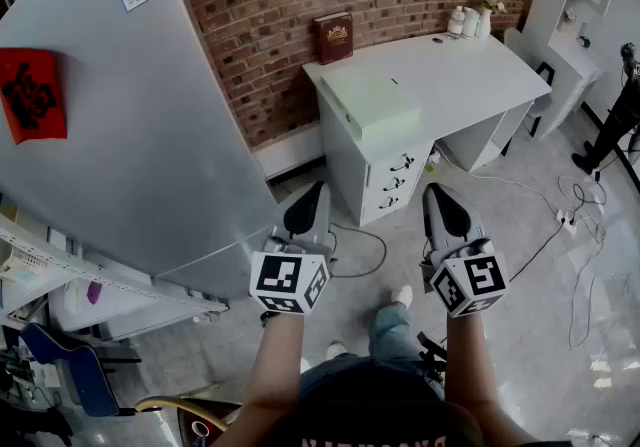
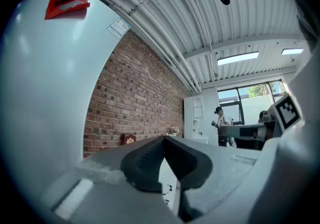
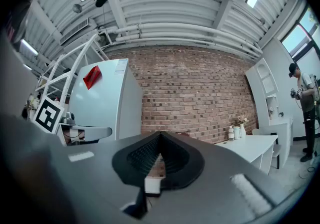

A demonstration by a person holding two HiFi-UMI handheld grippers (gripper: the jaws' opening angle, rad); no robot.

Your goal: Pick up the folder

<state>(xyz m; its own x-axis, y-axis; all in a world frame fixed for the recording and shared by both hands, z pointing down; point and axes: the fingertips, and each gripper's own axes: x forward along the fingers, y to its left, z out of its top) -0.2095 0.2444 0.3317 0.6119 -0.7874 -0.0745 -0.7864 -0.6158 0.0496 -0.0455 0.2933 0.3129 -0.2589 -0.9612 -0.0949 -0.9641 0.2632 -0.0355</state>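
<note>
The folder [image 1: 370, 100] is a pale green flat case lying on the left end of a white desk [image 1: 480, 70], which stands against a brick wall. Both grippers are held level in front of the person, well short of the desk and above the floor. My left gripper [image 1: 312, 197] is shut with nothing between its fingers; its dark pads meet in the left gripper view [image 2: 164, 140]. My right gripper [image 1: 440, 197] is also shut and empty, with its pads pressed together in the right gripper view [image 3: 160, 135]. Neither gripper view shows the folder clearly.
A red-brown book [image 1: 333, 37] leans on the brick wall behind the folder. Small bottles [image 1: 468, 22] stand at the desk's far end. A large white fridge [image 1: 120, 135] fills the left. Cables [image 1: 560, 225] trail on the floor at right, where another person [image 1: 615, 115] stands.
</note>
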